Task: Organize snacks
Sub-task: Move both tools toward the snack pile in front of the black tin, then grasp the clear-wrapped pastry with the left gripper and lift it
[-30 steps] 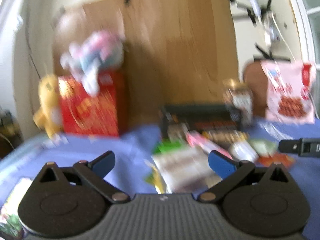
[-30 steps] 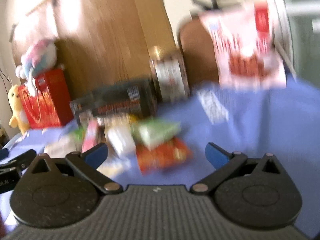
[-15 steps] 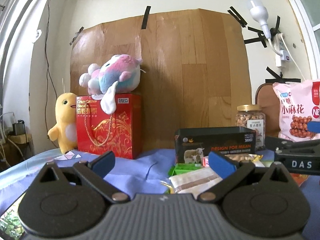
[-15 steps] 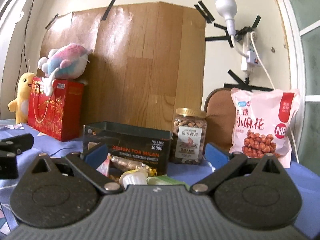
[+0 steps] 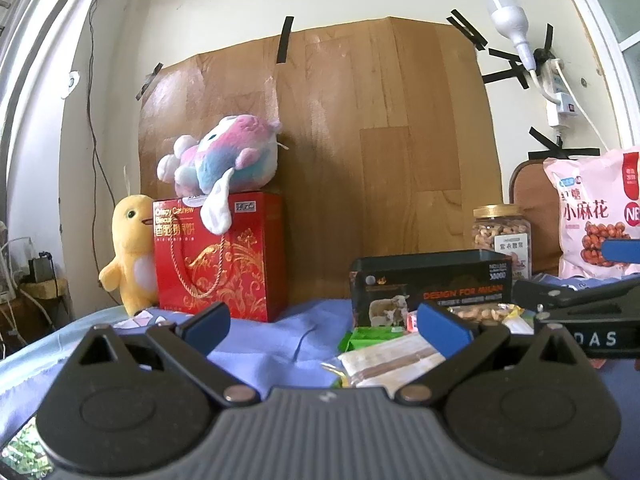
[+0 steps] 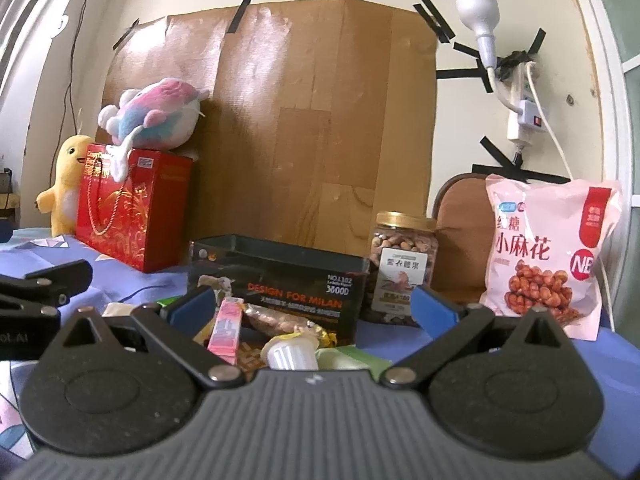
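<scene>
Layout of the table (image 6: 624, 360). A wood-grain board (image 6: 288, 120) stands against the wall at the back. Before it, at left, a gift box (image 6: 132, 216) carries a plush toy (image 6: 156, 116) on top; a duck toy (image 6: 66, 184) stands just left of the box. At centre, an open tin box (image 6: 280, 280) sits before the board. A jar of nuts (image 6: 402, 268) stands just right of the tin, and a snack bag (image 6: 548, 256) stands further right, before a chair back (image 6: 460, 220). Small snack packets (image 6: 280, 336) lie in a cluster before the tin.
</scene>
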